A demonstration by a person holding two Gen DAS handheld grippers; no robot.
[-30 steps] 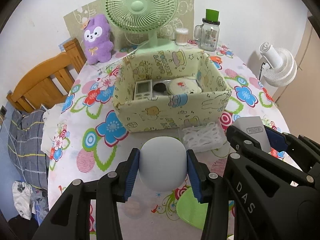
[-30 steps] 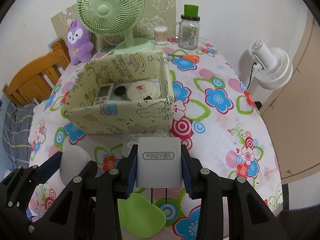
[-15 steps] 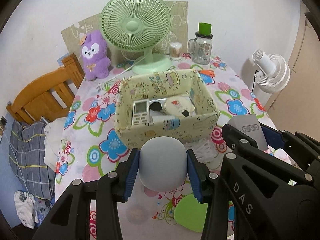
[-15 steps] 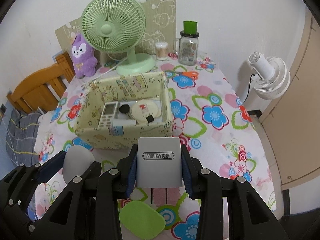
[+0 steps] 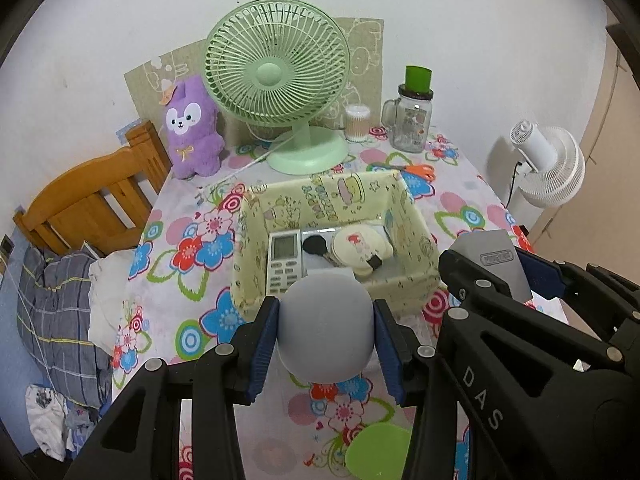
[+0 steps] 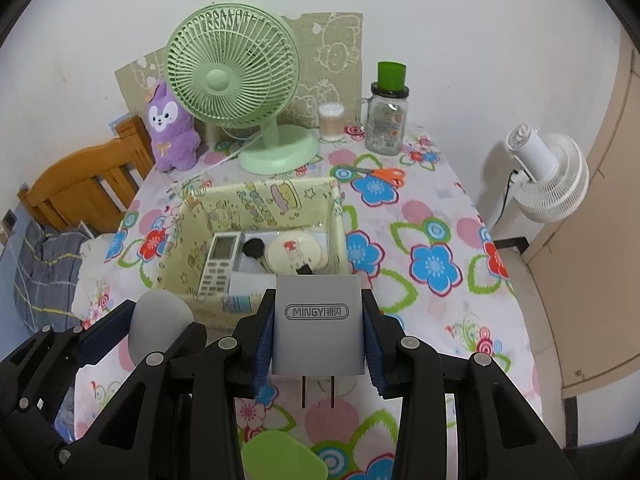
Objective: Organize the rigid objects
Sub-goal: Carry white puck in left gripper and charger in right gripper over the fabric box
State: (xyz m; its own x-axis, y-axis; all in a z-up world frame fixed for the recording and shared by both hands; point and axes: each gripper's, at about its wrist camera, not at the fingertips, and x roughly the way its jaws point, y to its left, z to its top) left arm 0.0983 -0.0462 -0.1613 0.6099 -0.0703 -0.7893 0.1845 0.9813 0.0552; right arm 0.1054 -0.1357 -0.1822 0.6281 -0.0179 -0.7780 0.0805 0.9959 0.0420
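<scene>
My left gripper [image 5: 326, 334] is shut on a rounded grey object [image 5: 326, 326], held above the table near the front wall of a yellow cartoon-print storage box [image 5: 256, 240]. My right gripper [image 6: 319, 330] is shut on a grey plug-in charger [image 6: 319, 326] with its two prongs pointing down, also just short of the box [image 6: 188, 236]. Inside the box lie a white remote [image 6: 218, 266], a round cream compact [image 6: 294, 254] and a black brush. Each gripper shows at the edge of the other's view.
A green desk fan [image 5: 280, 80], purple plush toy [image 5: 192, 128], glass jar with green lid [image 5: 412, 120] and cotton-swab tub stand behind the box. Orange scissors [image 6: 380, 174] lie right of it. A green lid [image 6: 284, 458] lies near the front. A wooden chair and white floor fan flank the table.
Both grippers have risen with their objects still held, so the box now looks lower and farther, and more of its inside shows. Nothing was let go.
</scene>
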